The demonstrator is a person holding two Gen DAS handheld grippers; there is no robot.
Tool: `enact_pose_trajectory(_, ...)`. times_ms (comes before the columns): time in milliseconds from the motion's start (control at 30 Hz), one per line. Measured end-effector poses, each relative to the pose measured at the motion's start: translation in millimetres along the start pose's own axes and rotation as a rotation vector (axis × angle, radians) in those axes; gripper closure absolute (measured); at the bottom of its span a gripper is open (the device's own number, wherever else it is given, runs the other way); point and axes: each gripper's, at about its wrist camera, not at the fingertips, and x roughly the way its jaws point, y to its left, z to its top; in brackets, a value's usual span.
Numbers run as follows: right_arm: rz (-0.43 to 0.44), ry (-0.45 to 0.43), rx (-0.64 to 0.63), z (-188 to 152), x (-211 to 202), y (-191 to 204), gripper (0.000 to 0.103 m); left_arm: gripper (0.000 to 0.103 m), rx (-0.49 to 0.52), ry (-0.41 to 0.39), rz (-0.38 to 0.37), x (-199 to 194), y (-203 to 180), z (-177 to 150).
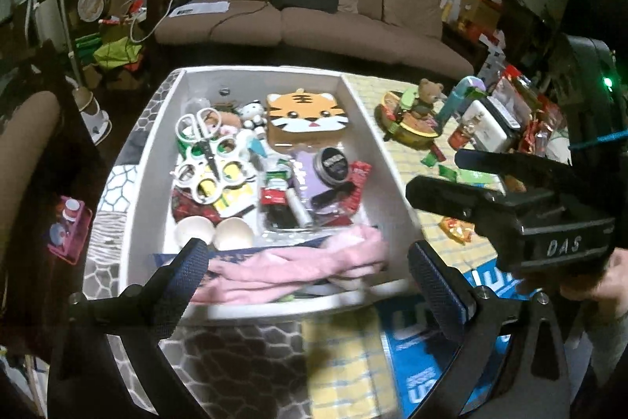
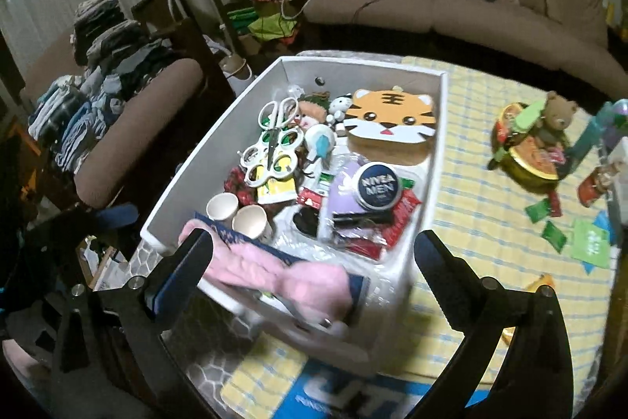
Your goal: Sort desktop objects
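White box (image 1: 369, 128) sits on the surface (image 2: 490, 191), packed: tiger-face case (image 1: 308, 114) at far end, scissors (image 1: 202, 140), Nivea tin (image 2: 377, 185), two paper cups (image 2: 235, 214), pink cloth (image 1: 314, 262) at near end. Left claw (image 1: 310, 285) and right claw (image 2: 314, 262) both spread wide, empty, above the cloth. Loose clutter with teddy bear (image 2: 557, 114) lies right of the box.

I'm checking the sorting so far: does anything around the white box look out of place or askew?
Yes. The pink cloth lies bunched at the near end of the white box, seemingly draped over its rim. Green sachets are still scattered on the yellow mat to the box's right, unsorted.
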Motion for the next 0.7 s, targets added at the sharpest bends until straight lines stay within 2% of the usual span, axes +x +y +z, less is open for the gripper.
enact_pose_trajectory(267, -0.015, -0.030, -0.005, -21, -45, -32, 0.000, 0.000, 0.007, -0.023, -0.038, -7, -45, 3)
enact_pose_trajectory(433, -0.035, -0.059, 0.038, -36, -74, -88, 0.000, 0.000, 0.036, -0.025, -0.073, 7, -83, 11)
enact_pose_trajectory(700, -0.116, -0.114, 0.136, -62, -112, -206, 0.000, 0.000, 0.078, -0.005, -0.139, 55, -153, 19)
